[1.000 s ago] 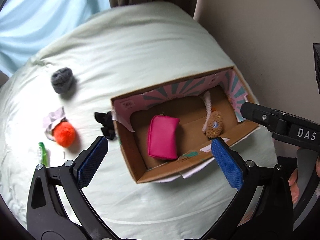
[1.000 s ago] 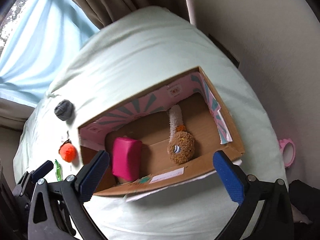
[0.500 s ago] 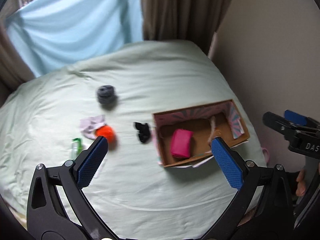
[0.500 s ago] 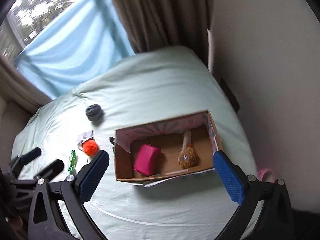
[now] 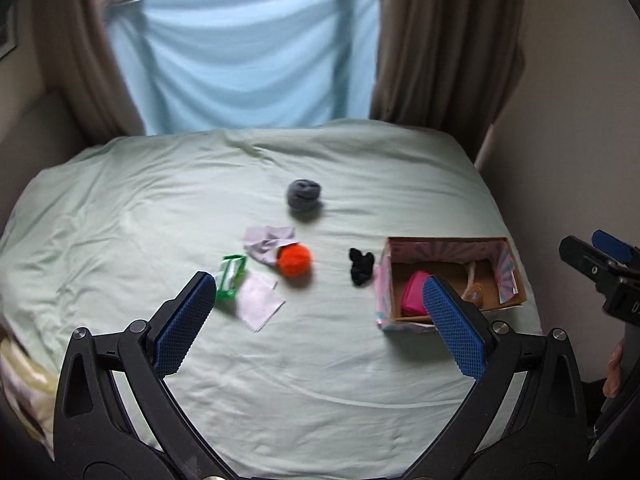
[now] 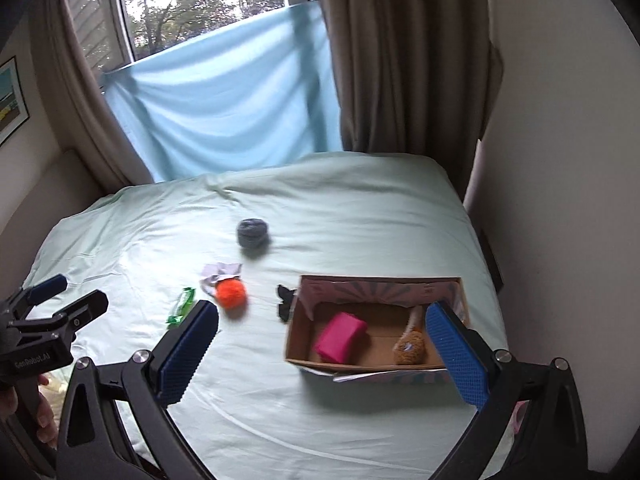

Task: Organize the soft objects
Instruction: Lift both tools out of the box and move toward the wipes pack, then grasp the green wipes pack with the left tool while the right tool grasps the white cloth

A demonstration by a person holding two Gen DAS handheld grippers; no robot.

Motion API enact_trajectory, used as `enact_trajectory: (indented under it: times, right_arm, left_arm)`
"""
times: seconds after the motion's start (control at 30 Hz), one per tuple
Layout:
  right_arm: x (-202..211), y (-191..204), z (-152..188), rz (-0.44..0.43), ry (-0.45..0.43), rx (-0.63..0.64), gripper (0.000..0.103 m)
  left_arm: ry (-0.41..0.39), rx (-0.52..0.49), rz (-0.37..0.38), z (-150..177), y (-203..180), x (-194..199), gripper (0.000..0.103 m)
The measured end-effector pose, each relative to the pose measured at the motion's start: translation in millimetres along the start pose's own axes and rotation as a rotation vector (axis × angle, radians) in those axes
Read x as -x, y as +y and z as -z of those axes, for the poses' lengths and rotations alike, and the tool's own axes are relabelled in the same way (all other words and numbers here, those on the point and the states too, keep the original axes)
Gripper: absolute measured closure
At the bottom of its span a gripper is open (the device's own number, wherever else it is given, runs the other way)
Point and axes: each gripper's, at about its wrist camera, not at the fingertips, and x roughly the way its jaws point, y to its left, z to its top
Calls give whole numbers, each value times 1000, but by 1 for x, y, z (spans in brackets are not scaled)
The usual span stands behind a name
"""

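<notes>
A cardboard box [image 5: 514,276] [image 6: 294,344] stands on the right of the bed. It holds a pink pouch [image 5: 413,298] [image 6: 340,338] and a brown plush toy [image 6: 409,347]. On the sheet lie an orange pom-pom [image 5: 294,260] [image 6: 230,293], a grey yarn ball [image 5: 303,195] [image 6: 252,233], a black scrunchie [image 5: 361,266] [image 6: 285,302] and a lilac cloth [image 5: 265,242] [image 6: 218,272]. My left gripper [image 5: 320,322] is open and empty, high above the bed. My right gripper [image 6: 326,354] is open and empty, above the box's near side.
A green packet [image 5: 231,276] [image 6: 182,306] and a white paper [image 5: 259,306] lie left of the pom-pom. The bed [image 5: 160,208] has a pale green sheet. Brown curtains [image 6: 400,56] and a blue cloth [image 6: 224,116] hang behind. A wall [image 6: 560,160] is on the right.
Both grippers have pulled up and back from the box, so the whole bed and window now show. Both stay open and empty. The objects have not moved.
</notes>
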Motion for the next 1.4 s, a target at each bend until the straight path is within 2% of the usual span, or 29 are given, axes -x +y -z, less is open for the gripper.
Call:
enact_trajectory:
  times: [0.2,0.3,0.53,0.77,0.93,1.1,1.4]
  right_arm:
    - [9,24,15,10,-37,2,0]
    - [11,35,19,2,-54,5,0]
    - [10,78,21,27,-73,10,0]
    - [-8,130,17,31,-77,7,0]
    - [-43,164,18,9,-68,-5,0]
    - [-96,193,27,-6,-60,-26,0]
    - [-216,227,78,-18,2,46,0]
  left_arm:
    - [-40,45,-39,24,43,24,0]
    - [-43,64,-31,25,67,25,0]
    - [-48,70,-3,17,115,17,0]
    - [-2,60,43,6,169,-10,0]
    - [53,53,75,4,206,-51,0]
    - [106,29,124,7,237,-114,0]
    - [214,-36,232,22,255,-251,1]
